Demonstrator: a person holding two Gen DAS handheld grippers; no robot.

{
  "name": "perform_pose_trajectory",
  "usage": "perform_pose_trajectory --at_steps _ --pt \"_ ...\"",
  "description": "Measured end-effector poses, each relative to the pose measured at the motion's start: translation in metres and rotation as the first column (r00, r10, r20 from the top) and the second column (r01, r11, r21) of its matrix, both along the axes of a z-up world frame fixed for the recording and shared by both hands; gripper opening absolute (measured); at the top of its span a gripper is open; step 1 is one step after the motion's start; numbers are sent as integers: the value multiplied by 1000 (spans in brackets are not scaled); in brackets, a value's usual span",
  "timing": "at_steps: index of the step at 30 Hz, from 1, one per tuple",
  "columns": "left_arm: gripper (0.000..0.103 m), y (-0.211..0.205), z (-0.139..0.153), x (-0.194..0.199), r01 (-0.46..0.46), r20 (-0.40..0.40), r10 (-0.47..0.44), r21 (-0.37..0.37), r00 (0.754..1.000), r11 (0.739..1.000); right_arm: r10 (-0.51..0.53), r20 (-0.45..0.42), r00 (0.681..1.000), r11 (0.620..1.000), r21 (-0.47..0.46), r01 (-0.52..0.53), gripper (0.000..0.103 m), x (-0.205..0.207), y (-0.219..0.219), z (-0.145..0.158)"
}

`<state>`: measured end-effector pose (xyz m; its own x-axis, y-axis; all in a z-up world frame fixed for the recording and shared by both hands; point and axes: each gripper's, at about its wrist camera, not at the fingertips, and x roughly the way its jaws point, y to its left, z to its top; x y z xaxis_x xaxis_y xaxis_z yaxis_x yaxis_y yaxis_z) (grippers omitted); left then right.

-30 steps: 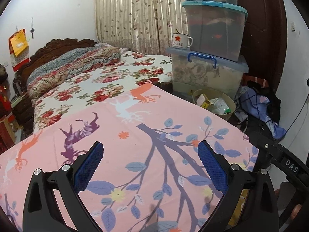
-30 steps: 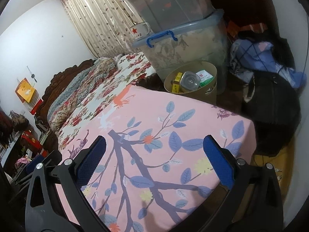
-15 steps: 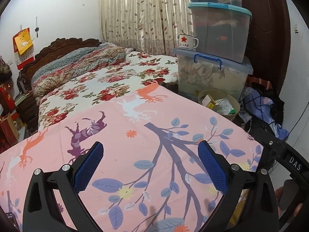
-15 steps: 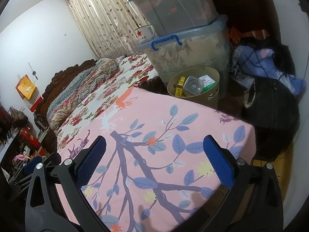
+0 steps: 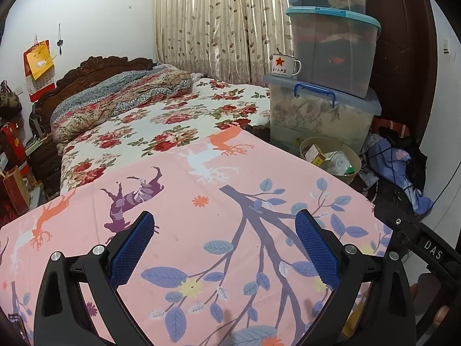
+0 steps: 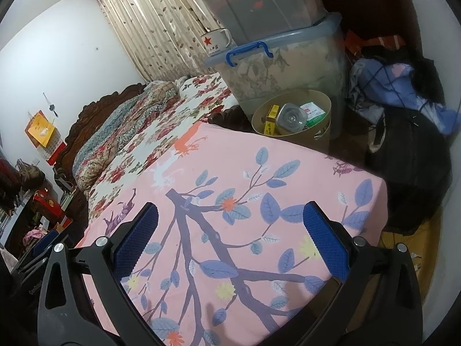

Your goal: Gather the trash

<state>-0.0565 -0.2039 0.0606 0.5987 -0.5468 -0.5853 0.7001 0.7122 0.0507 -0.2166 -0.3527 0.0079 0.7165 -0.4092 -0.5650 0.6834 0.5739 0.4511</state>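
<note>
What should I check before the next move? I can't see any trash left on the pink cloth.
1. Left tongs open and empty: ok.
2. Right tongs open and empty: ok.
3. Pink cloth free of trash in both views: ok.
4. Bin upright on the floor beyond the cloth: ok.
5. Bottle and boxes lie inside the bin: ok.
6. Trash elsewhere on the floor: cannot tell.

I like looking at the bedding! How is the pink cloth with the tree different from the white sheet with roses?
The pink cloth shows a purple tree, blue leaves and deer; the white sheet shows red roses with green leaves. The pink cloth lies nearest the tools, beside the trash basket; the white sheet lies farther off, by the headboard. Both are spread flat, and neither has any trash on it.
</note>
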Motion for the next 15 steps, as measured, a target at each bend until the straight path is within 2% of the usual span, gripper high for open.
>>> perform_pose_trajectory --at_steps 15 --pt "94 5 3 -3 -5 5 5 -1 1000 1000 15 -11 1000 1000 12 -15 99 7 2 -3"
